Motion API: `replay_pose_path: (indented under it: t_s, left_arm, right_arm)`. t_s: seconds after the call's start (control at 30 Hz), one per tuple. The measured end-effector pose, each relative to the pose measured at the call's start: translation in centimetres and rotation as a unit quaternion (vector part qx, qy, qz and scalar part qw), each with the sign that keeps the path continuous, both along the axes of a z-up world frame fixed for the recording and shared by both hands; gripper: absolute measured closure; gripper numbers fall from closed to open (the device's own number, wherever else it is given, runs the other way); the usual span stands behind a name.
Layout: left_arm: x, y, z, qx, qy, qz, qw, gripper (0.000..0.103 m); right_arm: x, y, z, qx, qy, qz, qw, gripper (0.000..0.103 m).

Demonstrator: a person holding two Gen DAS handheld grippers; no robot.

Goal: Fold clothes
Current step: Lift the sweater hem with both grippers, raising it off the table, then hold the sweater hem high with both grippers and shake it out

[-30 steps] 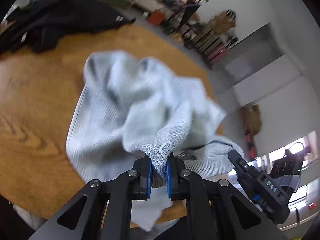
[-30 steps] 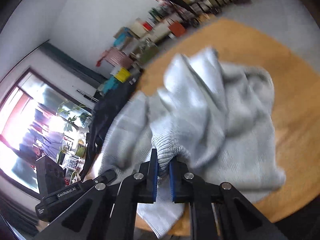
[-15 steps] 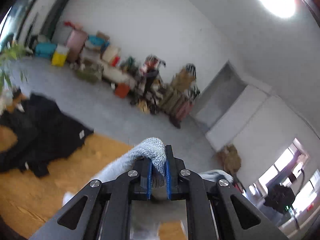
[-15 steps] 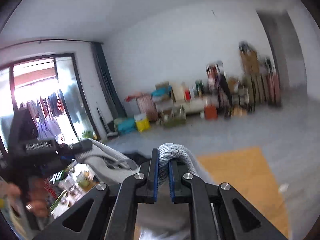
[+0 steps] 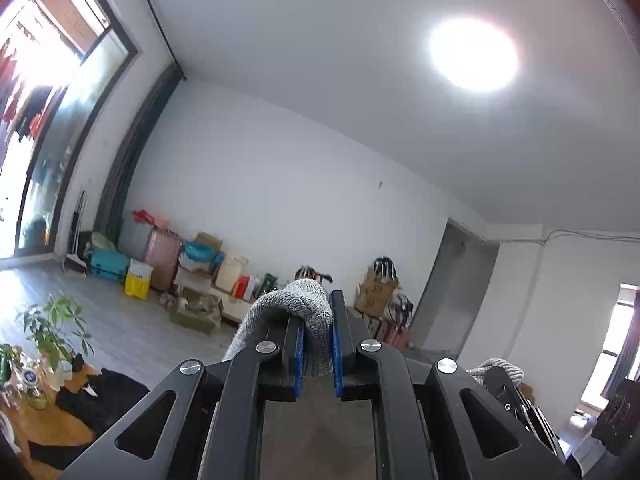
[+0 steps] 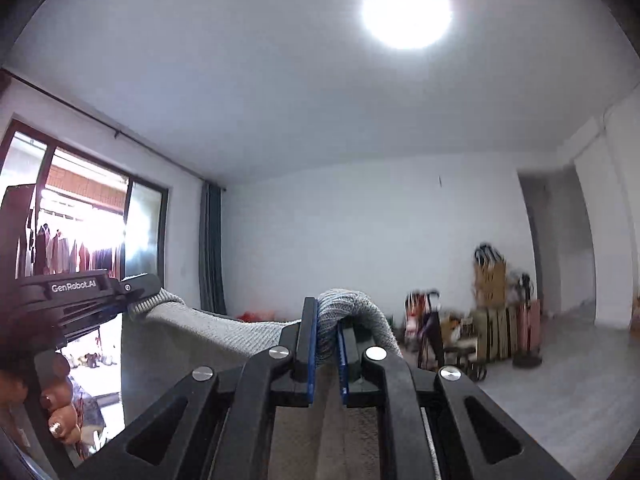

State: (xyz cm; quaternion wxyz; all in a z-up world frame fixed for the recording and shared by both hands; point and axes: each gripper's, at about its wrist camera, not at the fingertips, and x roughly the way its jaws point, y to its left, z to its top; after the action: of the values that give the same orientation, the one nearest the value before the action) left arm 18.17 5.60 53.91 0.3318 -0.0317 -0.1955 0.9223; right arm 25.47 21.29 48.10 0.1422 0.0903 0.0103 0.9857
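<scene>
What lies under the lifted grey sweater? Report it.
The grey sweater hangs between the left gripper and right gripper, blocking the view beneath. Only dark clothes on the wooden table show beside it.

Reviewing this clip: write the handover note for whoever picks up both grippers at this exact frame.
Left gripper: shut on the grey knit garment, pinching an edge of it.
Right gripper: shut on the same garment, another part of that edge.
Position: both grippers point up toward the ceiling; the garment's top edge spans between them and the rest hangs below, out of view.
Black clothes lie on the wooden table.
Done: garment picked up and spread.
Left: lay it flat, make every fold. No fold visible yet.
</scene>
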Motion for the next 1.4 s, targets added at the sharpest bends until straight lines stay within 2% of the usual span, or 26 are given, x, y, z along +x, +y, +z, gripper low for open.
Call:
replay_pose_path:
  t_s: [0.07, 0.17, 0.3, 0.47, 0.57, 0.67, 0.77, 0.87, 0.93, 1.0, 1.03, 1.1, 1.13, 1.2, 1.3, 1.4]
  left_arm:
    - [-0.4, -0.2, 0.0, -0.001, 0.000, 0.012, 0.9999, 0.092]
    - [-1.2, -0.1, -1.1, -0.014, 0.005, 0.036, 0.9992, 0.092]
    - [-3.9, -0.2, -2.9, -0.014, -0.041, 0.024, 0.9988, 0.092]
    - [-8.2, 1.4, -6.2, -0.049, -0.065, 0.039, 0.9960, 0.092]
    - [-11.1, 2.4, -8.1, -0.048, -0.093, 0.028, 0.9941, 0.092]
    - [-13.2, 3.7, -9.5, -0.046, -0.102, 0.015, 0.9936, 0.092]
    - [-15.4, 5.4, -9.3, -0.031, -0.100, 0.000, 0.9946, 0.092]
    - [-15.7, 7.0, -7.4, -0.015, -0.064, -0.010, 0.9978, 0.092]
    - [-14.7, 7.7, -6.2, -0.015, -0.013, -0.008, 0.9998, 0.092]
    - [-14.1, 8.2, -6.2, -0.024, 0.010, -0.006, 0.9996, 0.092]
    - [-14.5, 8.5, -7.0, -0.028, 0.000, -0.014, 0.9995, 0.092]
    - [-16.2, 9.1, -9.1, -0.035, -0.043, -0.036, 0.9978, 0.092]
    - [-17.0, 9.3, -11.0, -0.036, -0.071, -0.054, 0.9953, 0.092]
    - [-17.8, 10.0, -15.5, -0.056, -0.098, -0.070, 0.9912, 0.092]
    - [-17.3, 10.6, -24.2, -0.104, -0.130, -0.099, 0.9811, 0.092]
    - [-16.4, 11.0, -33.4, -0.154, -0.166, -0.131, 0.9651, 0.092]
  right_arm:
    - [0.4, -1.5, 1.6, 0.009, 0.014, -0.008, 1.000, 0.094]
    - [-0.1, -2.2, 1.7, -0.002, 0.014, 0.014, 1.000, 0.094]
    - [-2.1, -3.1, 1.1, -0.010, -0.018, 0.026, 0.999, 0.094]
    - [-6.3, -4.1, -1.0, 0.000, -0.061, 0.014, 0.998, 0.094]
    - [-9.4, -3.5, -2.3, -0.011, -0.082, 0.013, 0.996, 0.094]
    - [-11.9, -1.9, -3.6, -0.026, -0.096, 0.013, 0.995, 0.094]
    - [-13.6, 1.8, -4.5, -0.031, -0.099, -0.007, 0.995, 0.094]
    - [-15.3, 4.6, -3.2, -0.050, -0.085, -0.019, 0.995, 0.094]
    - [-15.0, 5.6, -1.9, -0.036, -0.057, -0.034, 0.997, 0.094]
    - [-14.7, 4.8, -1.0, 0.009, -0.025, -0.057, 0.998, 0.094]
    - [-14.6, 4.4, -1.1, 0.025, -0.020, -0.064, 0.997, 0.094]
    - [-14.7, 4.2, -2.5, 0.026, -0.033, -0.059, 0.997, 0.094]
    - [-14.7, 4.2, -3.2, 0.026, -0.040, -0.057, 0.997, 0.094]
    - [-14.7, 4.5, -6.1, 0.001, -0.073, -0.042, 0.996, 0.094]
    - [-14.7, 6.0, -13.9, -0.021, -0.133, -0.020, 0.991, 0.094]
    - [-14.0, 8.0, -22.4, -0.049, -0.200, 0.012, 0.978, 0.094]
